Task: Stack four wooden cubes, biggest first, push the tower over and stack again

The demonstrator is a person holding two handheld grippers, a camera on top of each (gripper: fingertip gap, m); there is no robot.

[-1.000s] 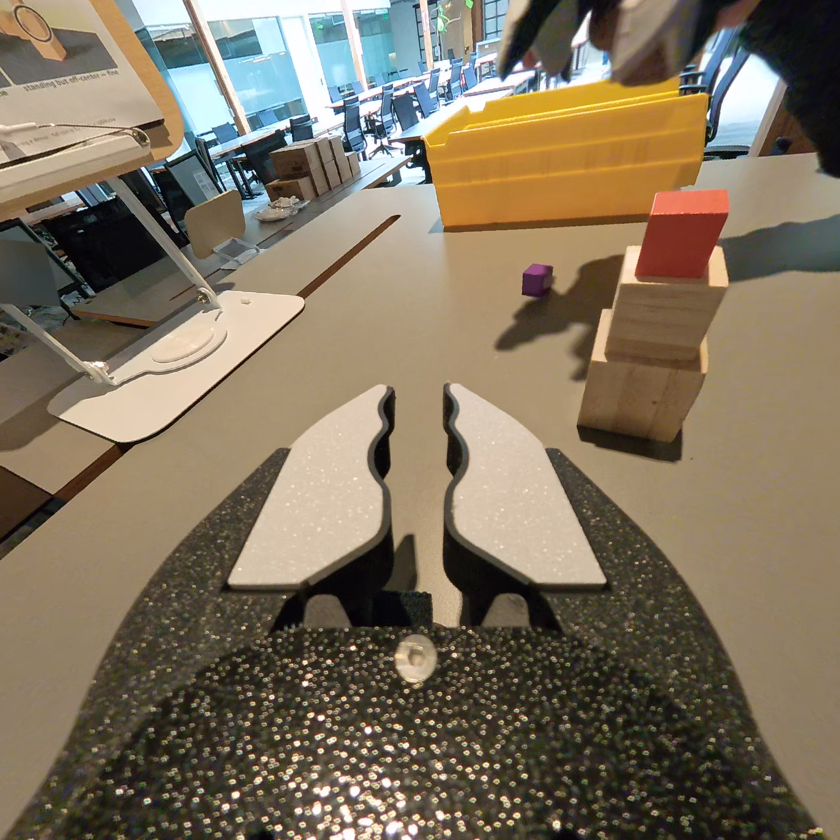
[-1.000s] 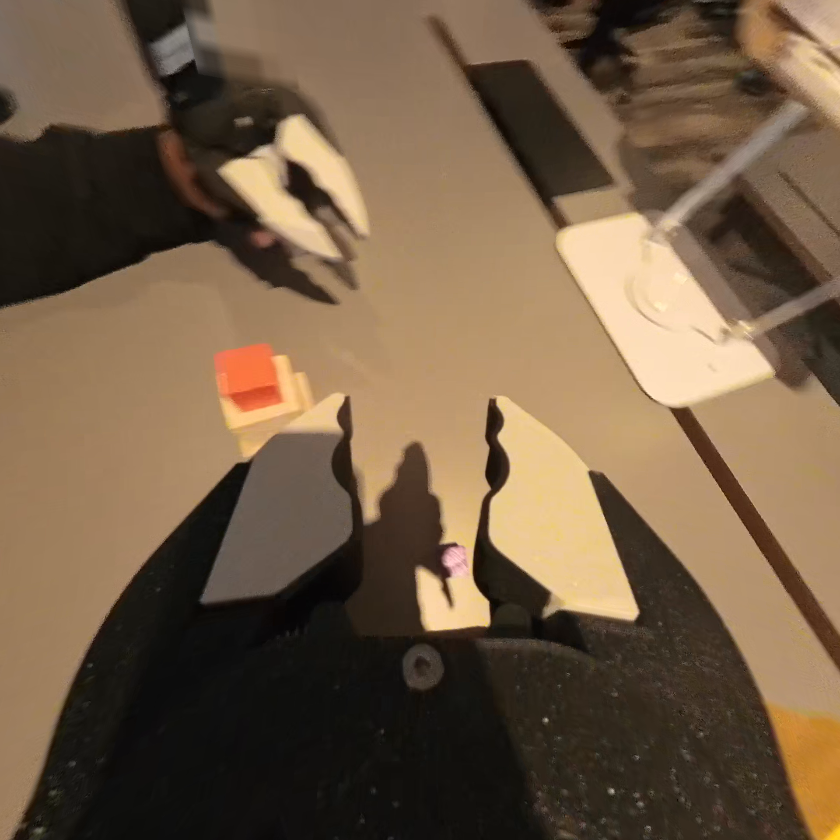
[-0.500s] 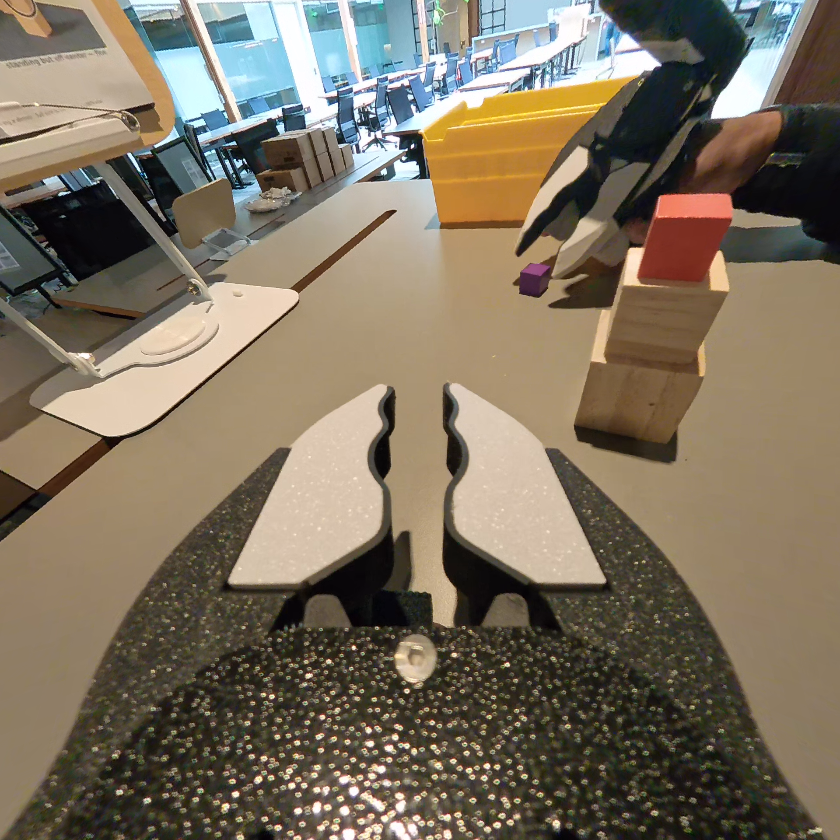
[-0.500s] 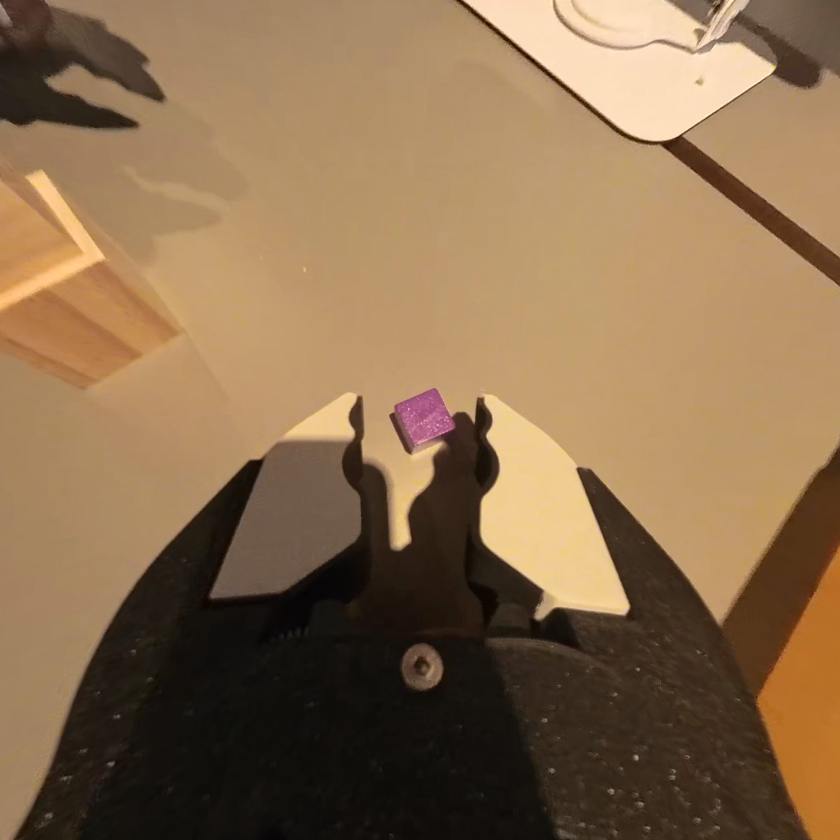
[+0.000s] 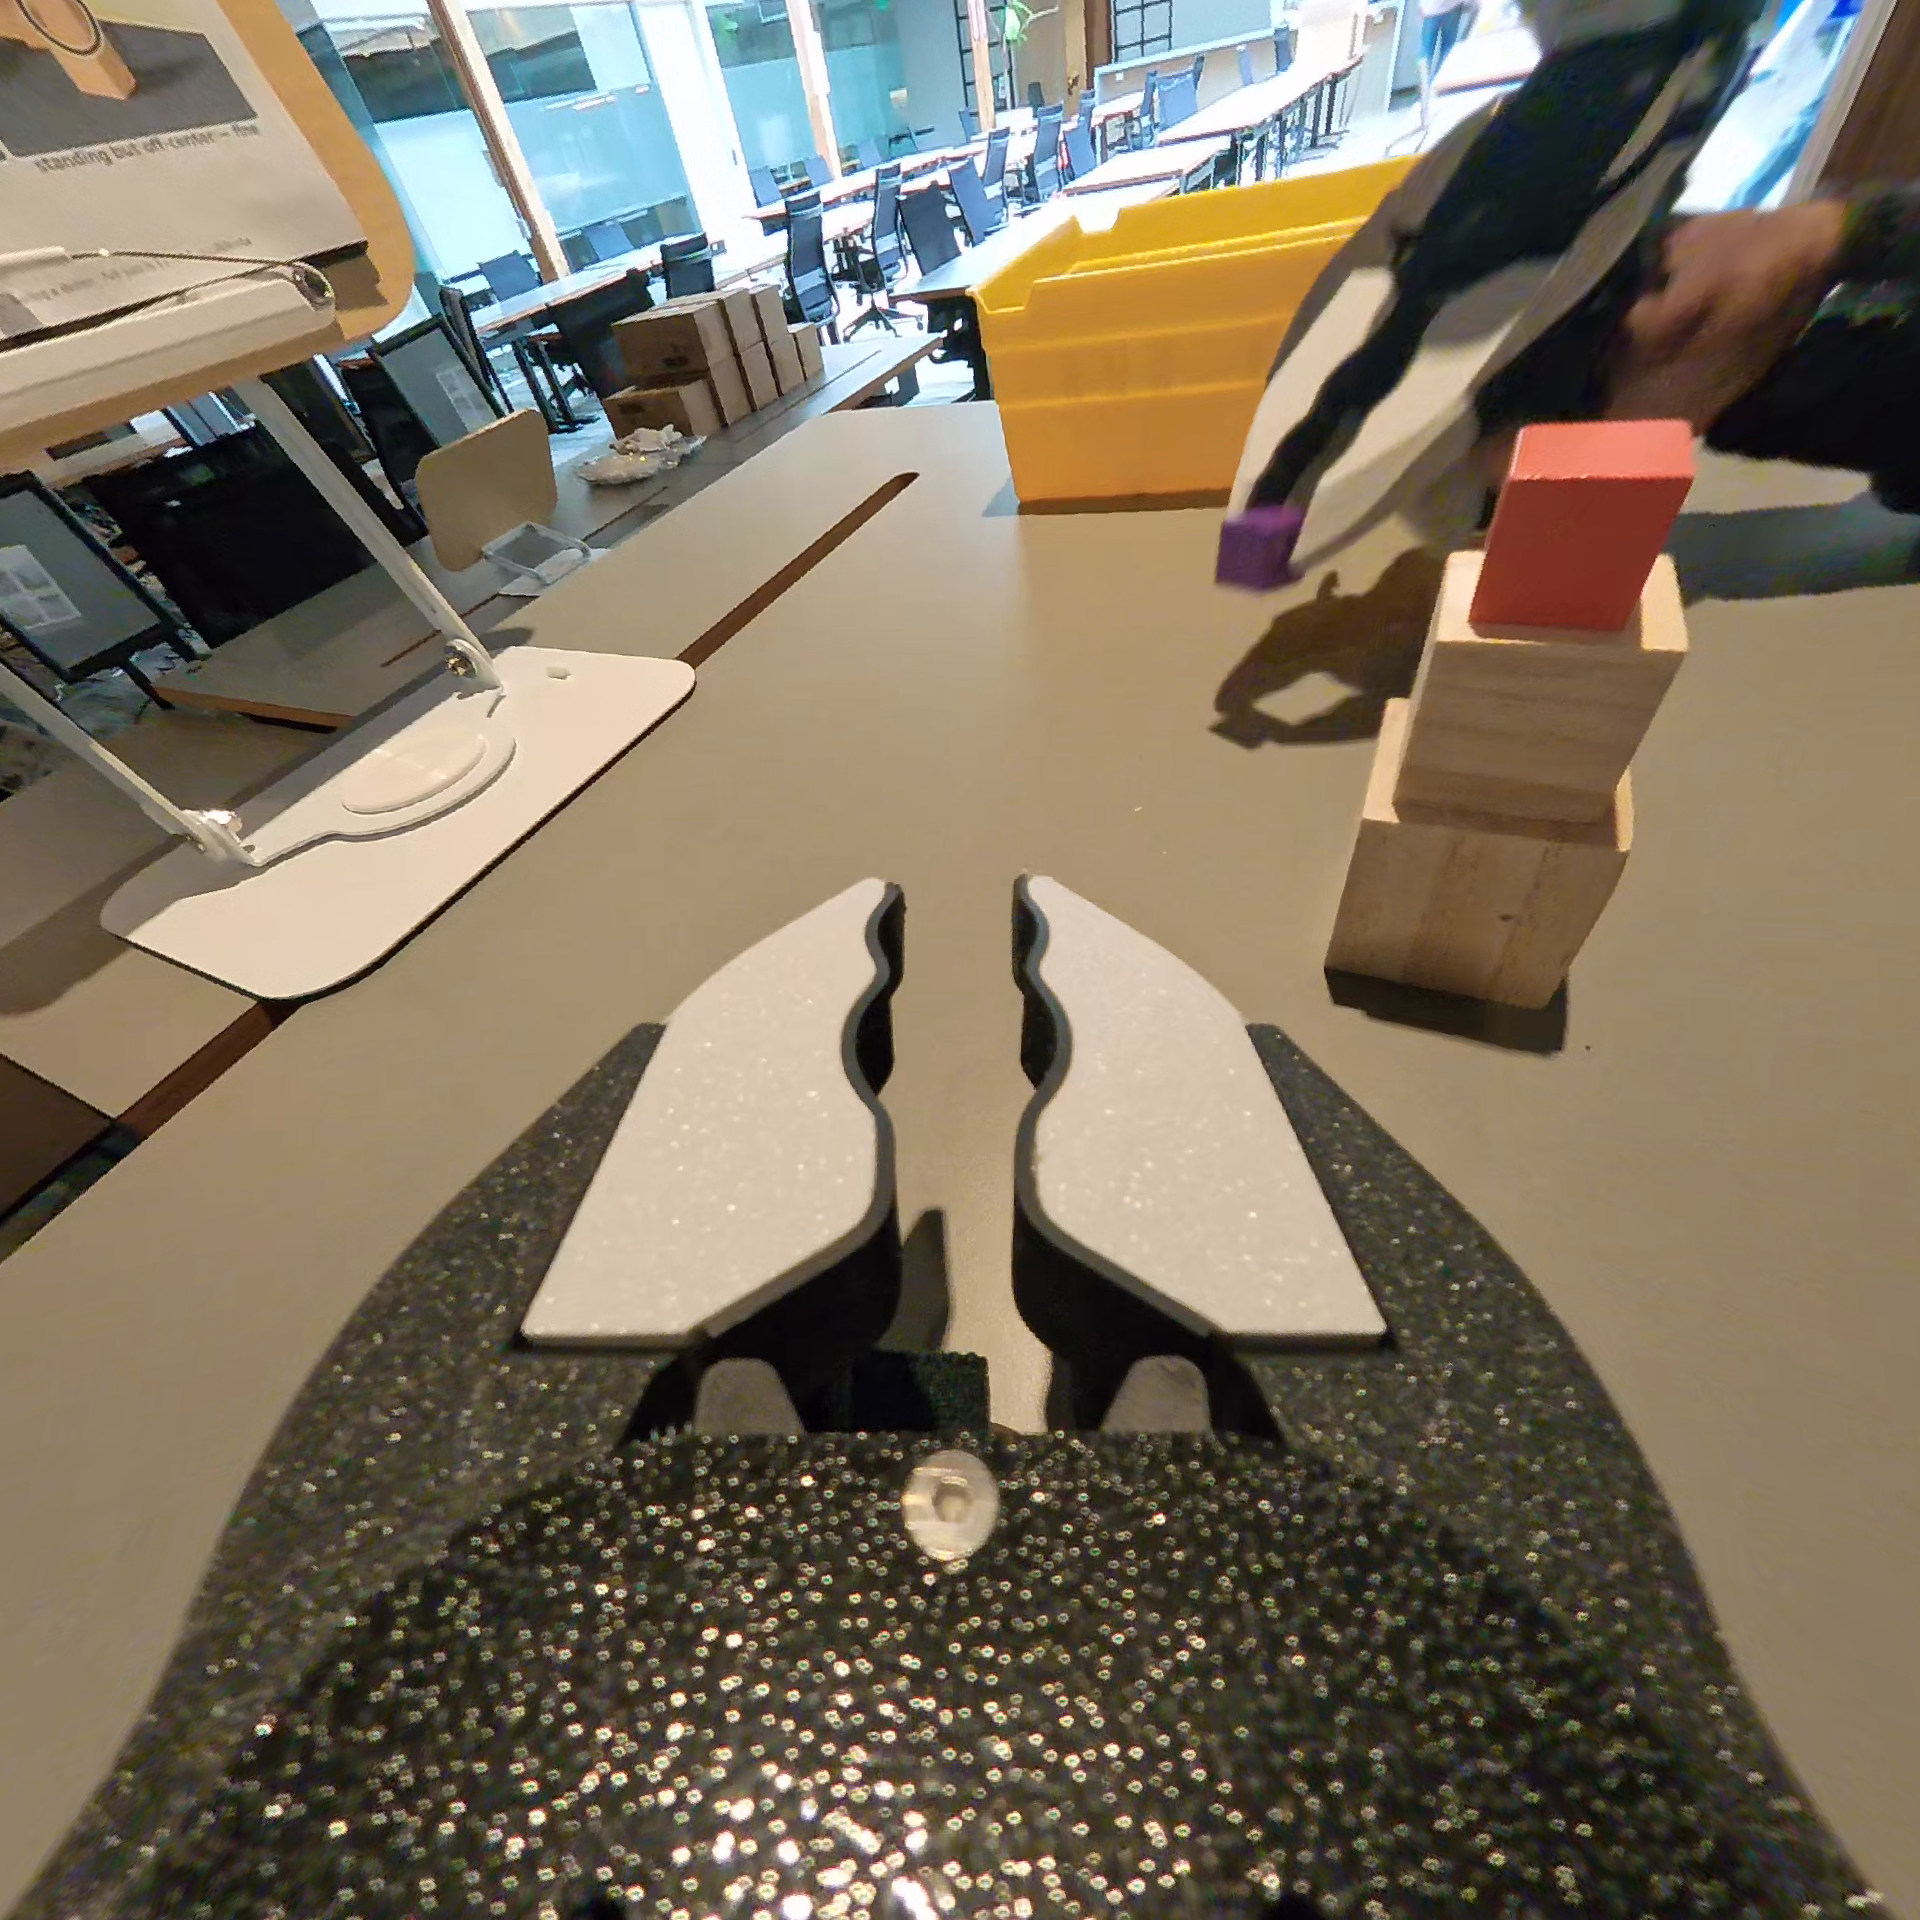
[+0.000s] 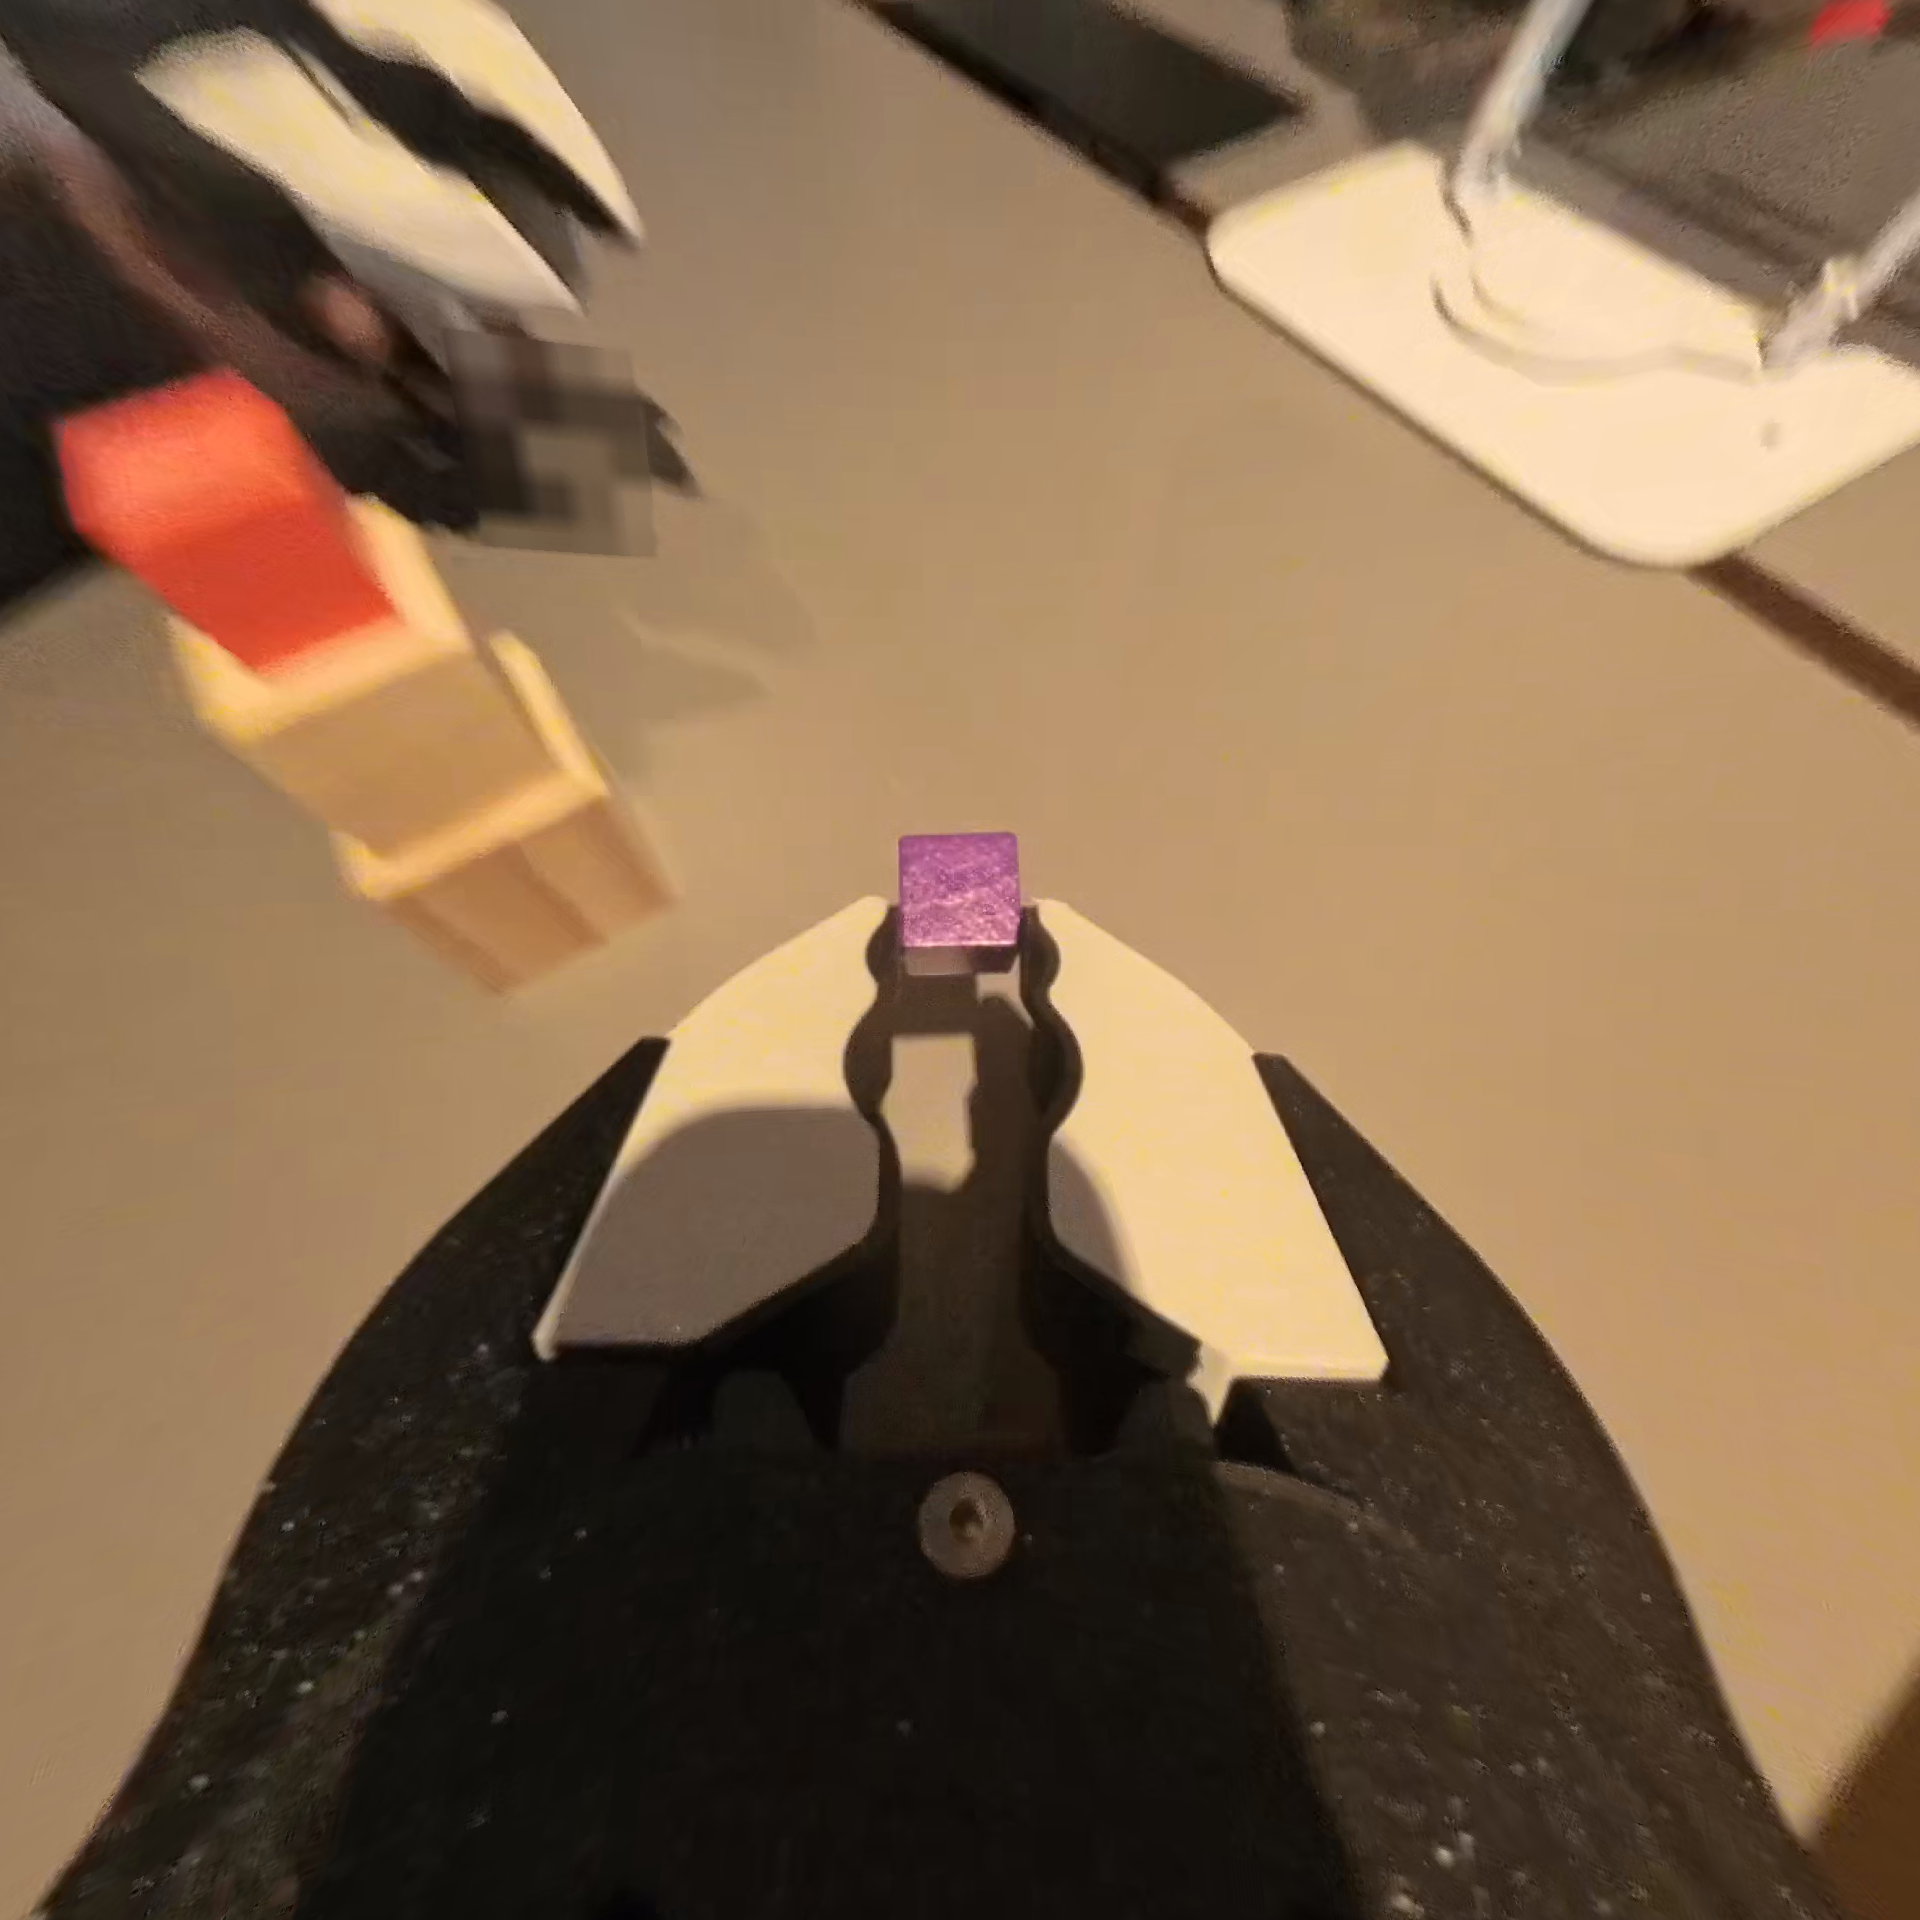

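Observation:
A tower of three cubes stands on the grey table: a big natural-wood cube (image 5: 1475, 904), a smaller wood cube (image 5: 1538, 717) on it, and a red cube (image 5: 1579, 540) on top. My right gripper (image 6: 956, 925) is shut on a small purple cube (image 6: 956, 894) at its fingertips. In the left wrist view the right gripper (image 5: 1273, 520) holds the purple cube (image 5: 1257, 545) above the table, just left of the red cube. My left gripper (image 5: 958, 904) is empty, its fingers a narrow gap apart, low over the table in front and left of the tower.
A yellow bin (image 5: 1132, 395) stands behind the tower. A white stand base (image 5: 416, 790) with a slanted arm sits at the left by a dark seam (image 5: 790, 582) in the table. The tower (image 6: 364, 727) and my left gripper (image 6: 592, 260) show blurred in the right wrist view.
My right gripper came down around the purple cube, shut on it and lifted it off the table, toward the tower. My left gripper has stayed put.

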